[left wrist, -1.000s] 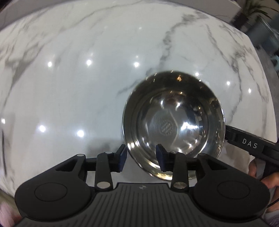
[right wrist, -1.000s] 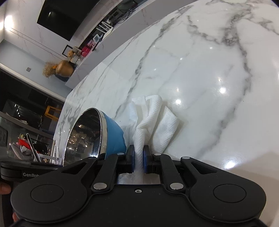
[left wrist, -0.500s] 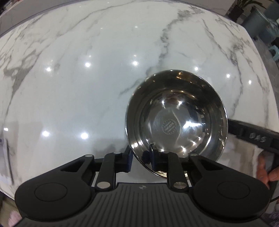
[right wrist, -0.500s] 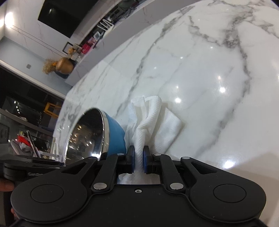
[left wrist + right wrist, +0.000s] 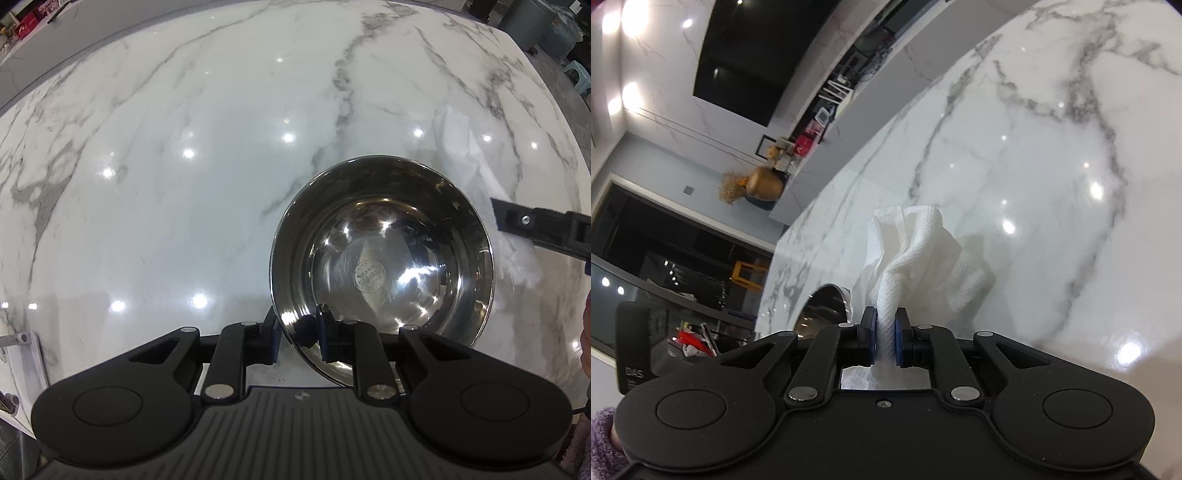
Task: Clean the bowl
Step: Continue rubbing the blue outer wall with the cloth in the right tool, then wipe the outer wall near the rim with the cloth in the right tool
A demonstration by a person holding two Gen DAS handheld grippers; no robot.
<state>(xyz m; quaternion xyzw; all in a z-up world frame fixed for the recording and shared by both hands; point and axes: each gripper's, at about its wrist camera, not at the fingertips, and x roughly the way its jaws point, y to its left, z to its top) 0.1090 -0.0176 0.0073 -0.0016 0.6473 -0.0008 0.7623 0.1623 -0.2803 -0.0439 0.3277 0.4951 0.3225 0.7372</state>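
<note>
A steel bowl (image 5: pixel 382 254) with a blue outside is tilted up off the white marble table (image 5: pixel 184 184). My left gripper (image 5: pixel 297 334) is shut on the bowl's near rim, one finger inside and one outside. My right gripper (image 5: pixel 885 338) is shut on a white paper towel (image 5: pixel 916 254) that bunches up in front of it above the table. In the left wrist view the towel (image 5: pixel 517 254) and the right gripper's finger (image 5: pixel 535 225) sit just right of the bowl. In the right wrist view only a slice of the bowl (image 5: pixel 823 306) shows at lower left.
The marble table (image 5: pixel 1052 166) reaches far ahead and to the right. A white rack part (image 5: pixel 22 354) sits at the table's left edge. A gold vase (image 5: pixel 764 186) and clutter stand on a counter beyond the table.
My left gripper closed on the bowl's rim and lifted it. My right gripper raised the towel off the table and moved up beside the bowl.
</note>
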